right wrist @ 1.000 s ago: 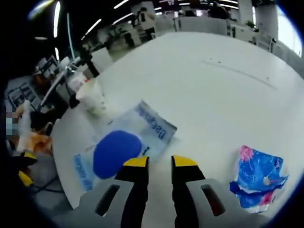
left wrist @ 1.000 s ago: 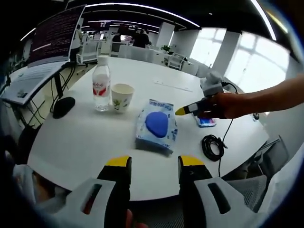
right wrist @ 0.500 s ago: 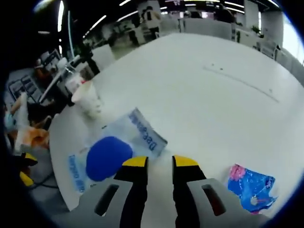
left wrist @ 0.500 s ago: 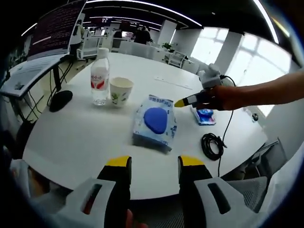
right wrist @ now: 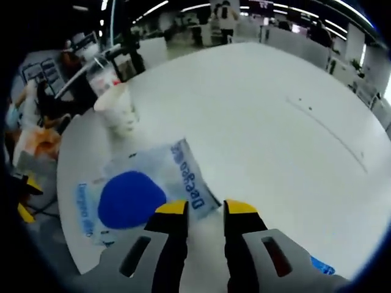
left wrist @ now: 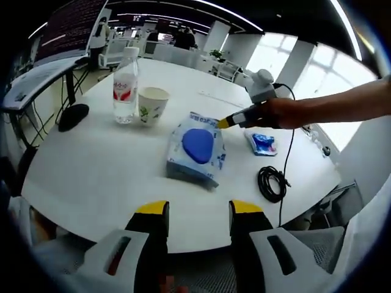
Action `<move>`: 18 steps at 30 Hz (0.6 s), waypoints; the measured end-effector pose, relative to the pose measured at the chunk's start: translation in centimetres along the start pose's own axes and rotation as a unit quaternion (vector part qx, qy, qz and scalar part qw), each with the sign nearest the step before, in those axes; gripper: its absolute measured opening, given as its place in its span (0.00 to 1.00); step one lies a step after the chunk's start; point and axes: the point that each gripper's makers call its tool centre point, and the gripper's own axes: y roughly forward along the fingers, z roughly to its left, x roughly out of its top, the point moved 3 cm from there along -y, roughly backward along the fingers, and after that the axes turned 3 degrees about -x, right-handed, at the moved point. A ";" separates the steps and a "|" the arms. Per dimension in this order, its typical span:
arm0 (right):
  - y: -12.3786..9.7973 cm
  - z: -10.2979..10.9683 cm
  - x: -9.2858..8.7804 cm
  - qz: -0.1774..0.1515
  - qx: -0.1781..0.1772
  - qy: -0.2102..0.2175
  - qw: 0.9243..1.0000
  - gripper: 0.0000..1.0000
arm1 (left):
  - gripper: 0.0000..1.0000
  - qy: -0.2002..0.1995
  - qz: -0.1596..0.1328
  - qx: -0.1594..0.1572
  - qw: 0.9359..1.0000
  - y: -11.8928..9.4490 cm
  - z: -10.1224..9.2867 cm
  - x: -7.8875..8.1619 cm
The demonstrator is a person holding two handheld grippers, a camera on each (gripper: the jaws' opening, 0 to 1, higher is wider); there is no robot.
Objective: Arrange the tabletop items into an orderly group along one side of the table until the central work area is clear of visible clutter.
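Note:
A blue wipes pack (left wrist: 197, 149) lies mid-table on the white round table (left wrist: 98, 177). Behind it stand a clear water bottle (left wrist: 125, 85) and a paper cup (left wrist: 151, 105). A small blue packet (left wrist: 261, 143) and a coiled black cable (left wrist: 272, 183) lie to its right. My left gripper (left wrist: 198, 210) hangs open off the near table edge with nothing in it. A hand holds my right gripper (left wrist: 225, 122) low at the pack's far corner. In the right gripper view the right gripper (right wrist: 206, 210) stands open with a narrow gap, the wipes pack (right wrist: 137, 195) touching or just ahead of its tips.
In the right gripper view the cup (right wrist: 119, 110) and bottle (right wrist: 101, 76) stand at the far left, and the blue packet (right wrist: 321, 265) peeks in at bottom right. A laptop desk (left wrist: 36, 79) and a black object (left wrist: 72, 116) sit beyond the table's left edge.
The right gripper has swung left, closer over the wipes pack's corner, and the blue packet has slid toward its view's edge. The left gripper view has risen and pulled back a little.

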 end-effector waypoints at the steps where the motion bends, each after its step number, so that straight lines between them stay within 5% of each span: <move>1: 0.1 0.0 0.1 0.000 0.001 -0.002 1.000 0.20 | 0.38 0.000 0.002 0.000 1.000 0.0 0.1 0.0; 10: 0.3 0.4 -0.2 0.013 -0.002 -0.054 0.998 0.14 | 0.37 0.002 0.013 -0.006 1.000 0.7 0.2 -0.2; 18: -1.0 0.7 -1.8 0.011 0.002 -0.055 0.998 0.05 | 0.36 0.007 0.035 -0.015 0.999 1.9 0.1 -1.2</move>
